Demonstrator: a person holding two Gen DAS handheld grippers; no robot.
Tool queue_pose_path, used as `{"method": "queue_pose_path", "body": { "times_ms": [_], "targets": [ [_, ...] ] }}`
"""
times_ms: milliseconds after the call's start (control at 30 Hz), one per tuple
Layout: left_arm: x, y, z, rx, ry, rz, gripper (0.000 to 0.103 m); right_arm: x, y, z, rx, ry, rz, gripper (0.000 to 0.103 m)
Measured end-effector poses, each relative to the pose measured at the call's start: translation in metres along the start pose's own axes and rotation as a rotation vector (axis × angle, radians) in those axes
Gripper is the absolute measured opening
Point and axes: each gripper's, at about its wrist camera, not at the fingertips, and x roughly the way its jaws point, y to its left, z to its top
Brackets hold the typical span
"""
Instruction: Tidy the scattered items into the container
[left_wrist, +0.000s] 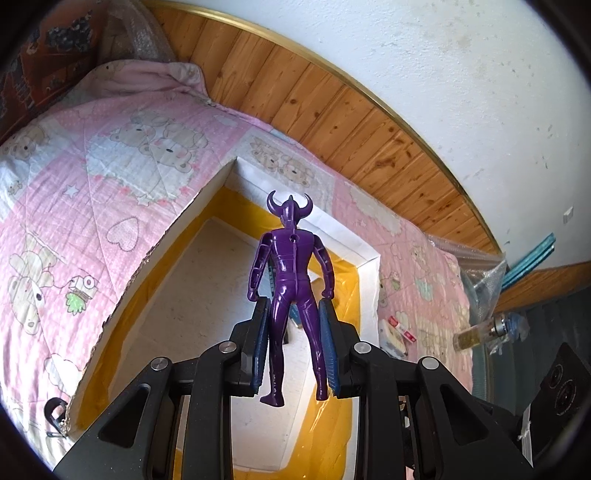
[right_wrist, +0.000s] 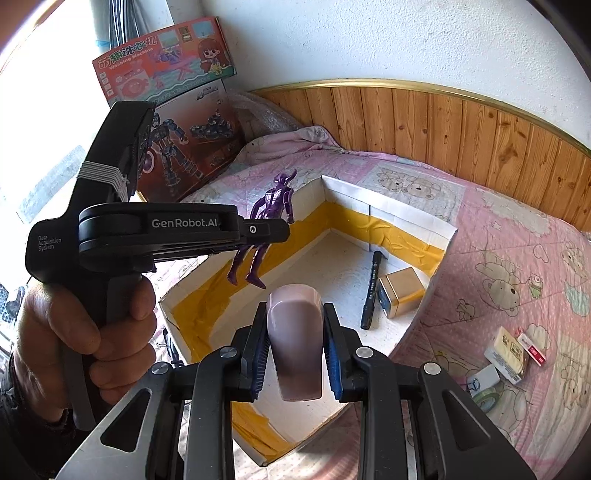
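My left gripper (left_wrist: 295, 308) is shut on a purple horned toy figure (left_wrist: 291, 266), gripped at the legs and held above the open white box with yellow tape (left_wrist: 218, 184). In the right wrist view the left gripper (right_wrist: 273, 230) hangs over the box's far left side with the purple figure (right_wrist: 271, 210) in it. My right gripper (right_wrist: 295, 314) is shut on a pale mauve cup-shaped object (right_wrist: 295, 332), above the box (right_wrist: 388, 206). Inside the box lie a black marker (right_wrist: 371, 291) and a gold tin (right_wrist: 400, 291).
The box sits on a pink bear-print quilt (right_wrist: 498, 258). Small packets (right_wrist: 513, 350) lie on the quilt at right, packets (left_wrist: 397, 334) also in the left wrist view. Toy boxes (right_wrist: 177, 110) lean at the back left. A wood-panelled wall (right_wrist: 443, 125) runs behind. A hand (right_wrist: 85, 325) holds the left gripper.
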Motion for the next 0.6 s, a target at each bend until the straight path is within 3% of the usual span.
{"method": "queue_pose_path", "body": {
  "times_ms": [600],
  "targets": [
    [0.046,0.032,0.021,-0.051,0.070,0.057,0.027,0.056,-0.016,0.038,0.091,0.167,-0.023,0.028]
  ]
}}
